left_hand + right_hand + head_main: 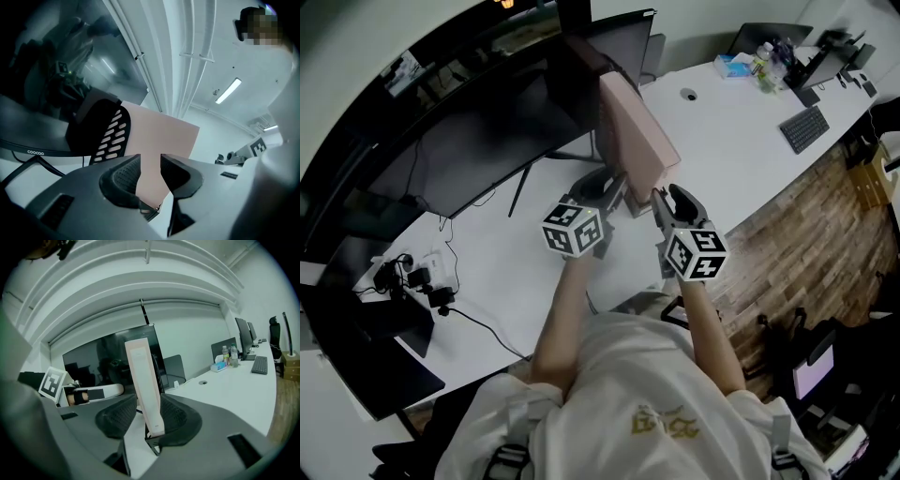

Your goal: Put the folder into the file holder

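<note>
Person is wearing a white short-sleeved T-shirt with a small gold print low in the head view. Grey straps with buckles are showing at that view's lower left and lower right corners. Left gripper and right gripper are both showing smooth grey moulded bodies with dark dotted-texture pads, each carrying a white cube with black square markers.

Bright, even light; strong fisheye edge distortion.

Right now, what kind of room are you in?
Probably an office: a long white desk holds a big dark monitor, and farther along there is a keyboard.
</note>
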`<move>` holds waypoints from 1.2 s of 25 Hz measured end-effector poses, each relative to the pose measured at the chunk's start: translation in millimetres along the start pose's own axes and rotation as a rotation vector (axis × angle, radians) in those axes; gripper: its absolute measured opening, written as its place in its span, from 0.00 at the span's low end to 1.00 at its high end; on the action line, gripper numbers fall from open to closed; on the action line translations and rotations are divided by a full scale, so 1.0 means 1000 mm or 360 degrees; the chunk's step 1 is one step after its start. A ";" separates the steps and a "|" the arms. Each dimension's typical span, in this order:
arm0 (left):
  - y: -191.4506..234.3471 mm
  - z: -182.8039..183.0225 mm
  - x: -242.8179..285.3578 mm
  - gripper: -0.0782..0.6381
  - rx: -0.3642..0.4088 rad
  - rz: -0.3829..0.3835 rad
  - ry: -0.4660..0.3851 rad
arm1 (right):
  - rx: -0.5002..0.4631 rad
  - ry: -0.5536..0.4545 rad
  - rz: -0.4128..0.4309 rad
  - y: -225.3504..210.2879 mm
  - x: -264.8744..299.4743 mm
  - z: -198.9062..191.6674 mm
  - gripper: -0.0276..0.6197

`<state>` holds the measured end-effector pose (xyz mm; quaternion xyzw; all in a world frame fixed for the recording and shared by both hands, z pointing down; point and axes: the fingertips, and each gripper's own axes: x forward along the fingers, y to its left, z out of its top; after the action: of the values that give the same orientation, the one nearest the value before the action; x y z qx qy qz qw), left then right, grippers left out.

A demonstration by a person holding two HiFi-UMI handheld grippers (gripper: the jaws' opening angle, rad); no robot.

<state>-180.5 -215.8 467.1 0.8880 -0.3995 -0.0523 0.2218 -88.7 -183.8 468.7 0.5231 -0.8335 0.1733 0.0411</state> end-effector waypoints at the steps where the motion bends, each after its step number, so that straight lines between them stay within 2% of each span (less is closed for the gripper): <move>1: -0.002 0.002 -0.004 0.30 0.0012 0.0007 -0.0013 | -0.0001 -0.0007 0.0002 0.001 -0.002 0.001 0.30; 5: -0.010 0.010 -0.017 0.20 0.0059 0.0062 -0.0081 | -0.0004 -0.0043 0.0006 0.001 -0.011 0.004 0.24; 10: -0.020 0.017 -0.032 0.13 0.0138 0.0129 -0.0140 | 0.0008 -0.0142 0.0037 0.005 -0.026 0.010 0.06; 13: -0.025 0.018 -0.038 0.13 0.0133 0.0105 -0.0169 | 0.0025 -0.0164 0.0083 0.010 -0.030 0.012 0.06; 17: -0.024 0.014 -0.042 0.13 0.0177 0.0154 -0.0111 | -0.0075 -0.0122 0.0062 0.012 -0.031 0.013 0.06; 30: -0.028 0.009 -0.050 0.13 0.0190 0.0167 -0.0097 | -0.0055 -0.0121 0.0037 0.013 -0.038 0.008 0.06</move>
<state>-197.8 -166.0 442.4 0.8755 -0.4544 -0.0437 0.1585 -81.7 -148.5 448.8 0.5187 -0.8433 0.1393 0.0165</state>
